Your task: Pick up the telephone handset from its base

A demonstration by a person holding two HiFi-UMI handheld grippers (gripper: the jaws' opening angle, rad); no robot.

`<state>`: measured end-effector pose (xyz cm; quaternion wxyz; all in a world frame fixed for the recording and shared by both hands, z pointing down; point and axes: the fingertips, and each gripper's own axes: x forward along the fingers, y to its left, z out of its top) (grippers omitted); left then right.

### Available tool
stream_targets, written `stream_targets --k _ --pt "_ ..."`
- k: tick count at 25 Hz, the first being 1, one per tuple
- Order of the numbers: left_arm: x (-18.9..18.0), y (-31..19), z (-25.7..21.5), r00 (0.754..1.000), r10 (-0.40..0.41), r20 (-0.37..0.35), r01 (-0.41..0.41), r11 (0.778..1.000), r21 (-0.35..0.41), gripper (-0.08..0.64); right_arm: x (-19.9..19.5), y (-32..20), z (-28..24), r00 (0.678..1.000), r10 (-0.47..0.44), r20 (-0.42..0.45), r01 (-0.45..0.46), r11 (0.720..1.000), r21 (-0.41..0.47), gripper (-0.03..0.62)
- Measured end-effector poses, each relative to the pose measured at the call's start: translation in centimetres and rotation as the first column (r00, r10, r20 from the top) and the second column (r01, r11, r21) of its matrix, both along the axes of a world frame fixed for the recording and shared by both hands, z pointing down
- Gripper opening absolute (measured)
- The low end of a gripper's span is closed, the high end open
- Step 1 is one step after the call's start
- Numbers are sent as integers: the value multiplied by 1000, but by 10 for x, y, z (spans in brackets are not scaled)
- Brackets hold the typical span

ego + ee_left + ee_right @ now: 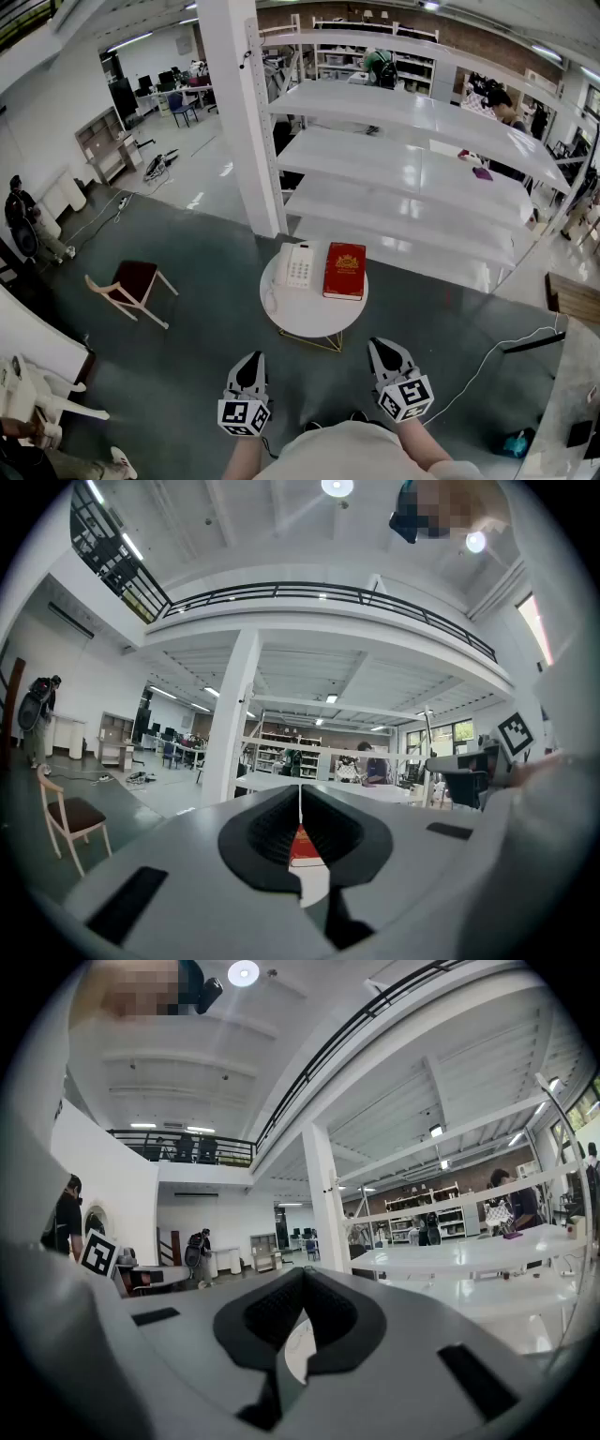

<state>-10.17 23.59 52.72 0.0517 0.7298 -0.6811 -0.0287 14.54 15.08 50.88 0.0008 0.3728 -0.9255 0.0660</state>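
Note:
A white telephone (295, 265) stands on a small round white table (314, 314), its handset (283, 263) lying on the base's left side with a cord (271, 299) trailing toward me. Beside it on the right lies a red book (345, 270). My left gripper (251, 358) and right gripper (380, 343) hover level in front of the table's near edge, both shut and empty, apart from the phone. In the left gripper view the shut gripper (300, 791) shows a strip of the red book (302, 847) past its jaws. The right gripper (302, 1277) shows only table white.
A white pillar (246, 112) and long white shelves (412, 169) rise behind the table. A wooden chair (131, 281) with a dark red seat stands left. A white cable (487, 361) runs across the floor at right. People stand at the far left and back.

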Motion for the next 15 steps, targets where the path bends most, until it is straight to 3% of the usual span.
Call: stream_targets --k 15 --pt "-6 6 1 1000 1 -16 -1 1000 4 21 -10 10 0 1000 -18 -5 18 1000 2 8"
